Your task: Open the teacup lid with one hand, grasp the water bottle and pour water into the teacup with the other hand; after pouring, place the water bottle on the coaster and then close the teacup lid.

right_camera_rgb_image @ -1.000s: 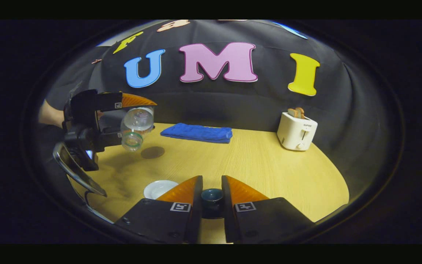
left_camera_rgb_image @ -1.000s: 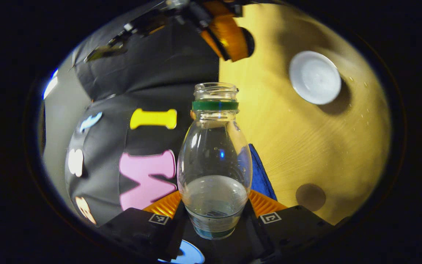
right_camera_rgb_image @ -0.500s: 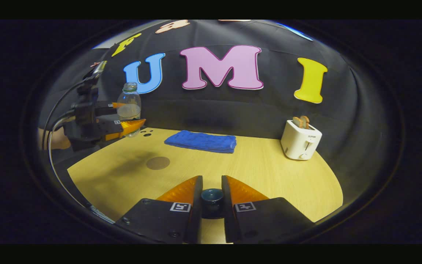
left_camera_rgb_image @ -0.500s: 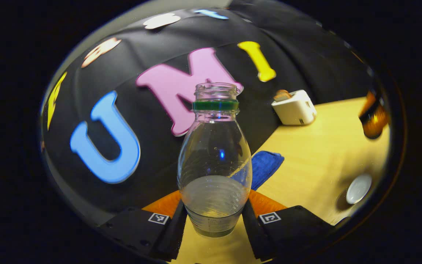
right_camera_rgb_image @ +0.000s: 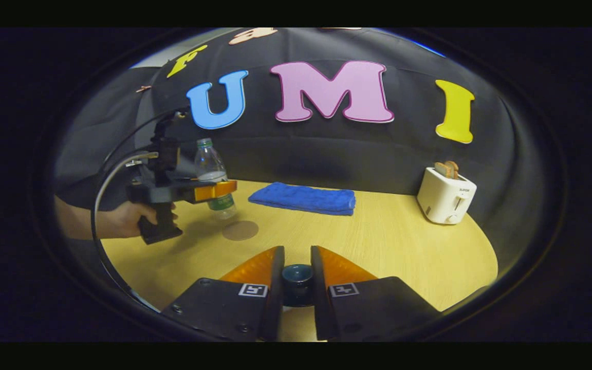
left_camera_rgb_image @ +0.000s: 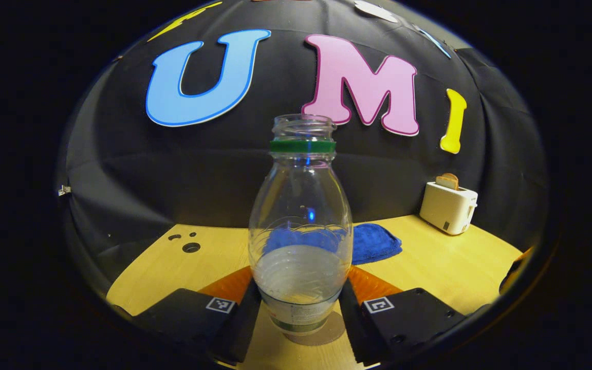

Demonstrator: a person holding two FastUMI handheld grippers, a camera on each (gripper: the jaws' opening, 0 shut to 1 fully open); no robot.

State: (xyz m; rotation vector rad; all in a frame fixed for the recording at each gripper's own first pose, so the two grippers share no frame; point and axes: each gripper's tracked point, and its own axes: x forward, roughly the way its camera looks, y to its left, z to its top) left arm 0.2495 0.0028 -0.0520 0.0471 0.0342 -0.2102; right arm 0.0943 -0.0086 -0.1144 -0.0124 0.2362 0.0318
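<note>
The water bottle was held upright in the left claw just above the coaster for set-down, while the lid knob was kept pinched in the right claw.

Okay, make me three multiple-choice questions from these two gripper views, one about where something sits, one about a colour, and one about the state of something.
1. Where is the toaster?
A. on the far right part of the table
B. on the blue towel
C. beside the coaster

2. What colour is the ring on the neck of the water bottle?
A. red
B. green
C. white

3. What state is the water bottle in?
A. lying on its side on the table
B. upright, gripped by the left gripper
C. capped and standing free

Answers:
1 A: in the right gripper view it stands by the wall, well right of the towel.
2 B: the left gripper view shows a green band under the open mouth.
3 B: both fingers press its lower body, and it is partly filled, above the coaster.
</note>
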